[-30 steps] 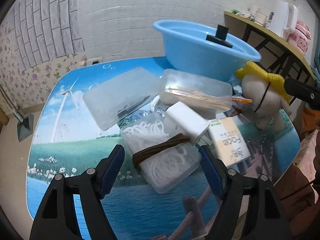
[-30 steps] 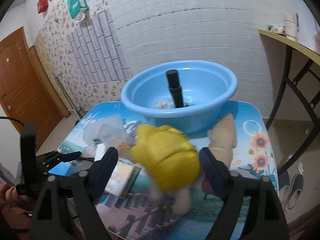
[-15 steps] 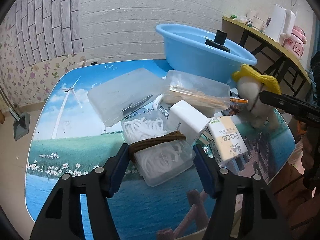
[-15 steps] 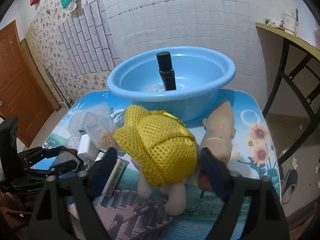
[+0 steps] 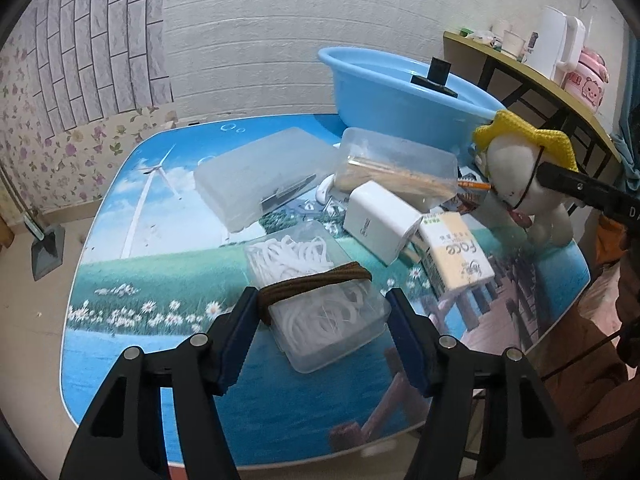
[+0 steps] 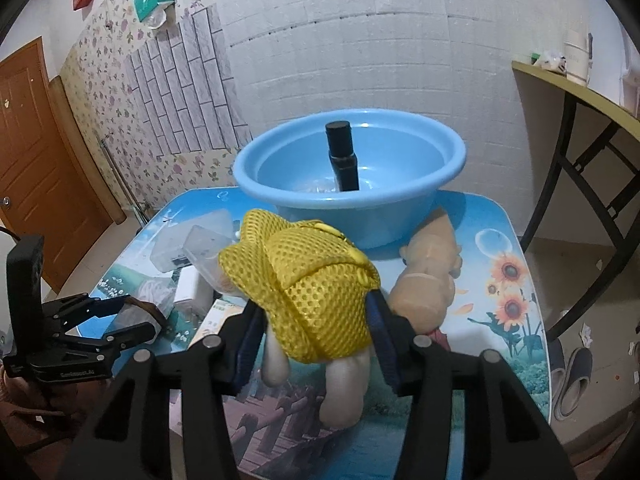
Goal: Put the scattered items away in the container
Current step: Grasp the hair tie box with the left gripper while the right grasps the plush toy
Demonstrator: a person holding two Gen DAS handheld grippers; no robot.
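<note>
Mostly hidden: plush toy face, right claw contact.

Basin top open, only black bottle upright mid-bowl. Path R→basin: tan plush lies just R of the yellow-hat toy. L side: boxes + charger piled btwn floss box & basin. Table bare far L.

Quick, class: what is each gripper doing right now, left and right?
Left gripper: closed on the clear box of white loops.
Right gripper: closed on the plush toy with yellow hat.
</note>
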